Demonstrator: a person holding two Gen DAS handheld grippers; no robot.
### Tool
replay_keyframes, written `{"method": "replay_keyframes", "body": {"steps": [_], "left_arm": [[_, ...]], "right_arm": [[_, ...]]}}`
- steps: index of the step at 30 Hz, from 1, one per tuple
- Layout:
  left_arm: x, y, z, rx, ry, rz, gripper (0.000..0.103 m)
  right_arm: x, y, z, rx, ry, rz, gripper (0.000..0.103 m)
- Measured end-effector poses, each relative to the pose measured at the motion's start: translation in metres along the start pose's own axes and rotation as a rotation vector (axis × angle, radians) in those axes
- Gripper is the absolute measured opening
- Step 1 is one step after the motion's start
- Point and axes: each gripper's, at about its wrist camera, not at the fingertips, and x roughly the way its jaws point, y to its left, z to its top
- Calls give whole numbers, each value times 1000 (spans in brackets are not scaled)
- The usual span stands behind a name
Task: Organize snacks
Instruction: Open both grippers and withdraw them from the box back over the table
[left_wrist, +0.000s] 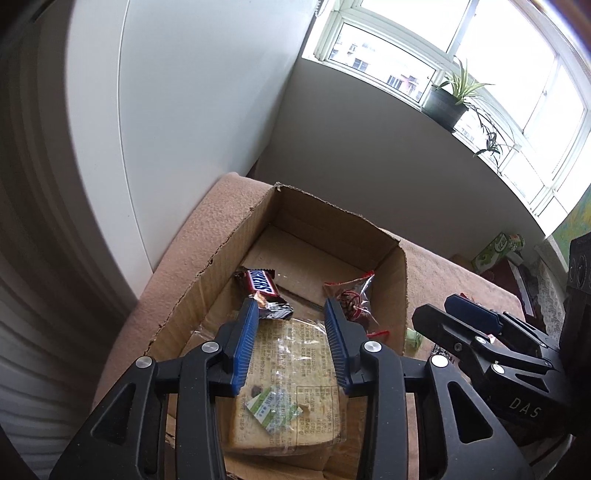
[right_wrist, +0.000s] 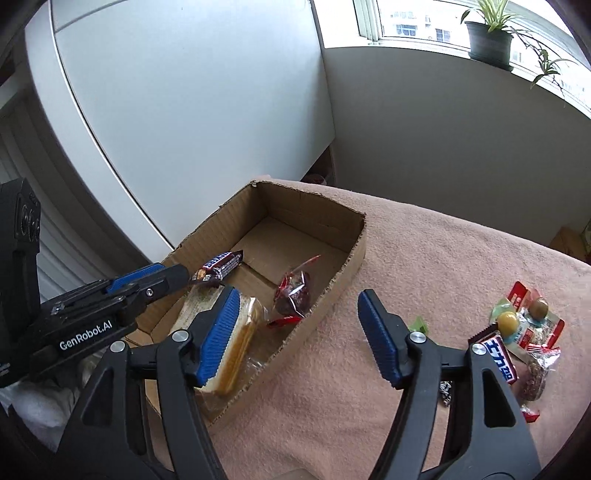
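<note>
White walls (left_wrist: 192, 110), bright bay window (left_wrist: 509, 55), potted plant (left_wrist: 448, 101) on sill, pink-blanketed surface (right_wrist: 443, 258).

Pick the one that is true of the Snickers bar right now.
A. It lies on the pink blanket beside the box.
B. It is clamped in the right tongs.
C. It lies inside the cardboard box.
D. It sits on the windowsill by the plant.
C: the Snickers bar lies on the floor of the cardboard box, just past the wrapped bread; the right tongs are open and hold nothing.
</note>
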Motion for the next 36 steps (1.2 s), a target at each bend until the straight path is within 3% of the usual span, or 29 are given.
{"method": "replay_keyframes", "body": {"steps": [4, 9, 16, 20, 27, 30, 36], "left_arm": [[-18, -29, -11, 71, -44, -13, 35], [-40, -66, -43, 173, -90, -12, 35], [-24, -107, -84, 132, -31, -19, 35], [-5, -140, -105, 120, 20, -40, 35], [3, -188, -119, 170, 38, -100, 36], [-3, -199, -123, 196, 11, -120, 53], [-10, -196, -124, 214, -6, -167, 53]], "right_arm": [[-45, -22, -31, 13, -57, -83, 79], [-87, -58, -76, 12, -82, -159, 79], [-127, -116, -131, 55, -76, -228, 79], [-138, -140, -144, 75, -68, -249, 79], [-148, -156, -158, 111, -55, -249, 79], [-151, -154, -162, 114, -55, -245, 79], [-153, -147, -164, 117, -68, -257, 79]]}}
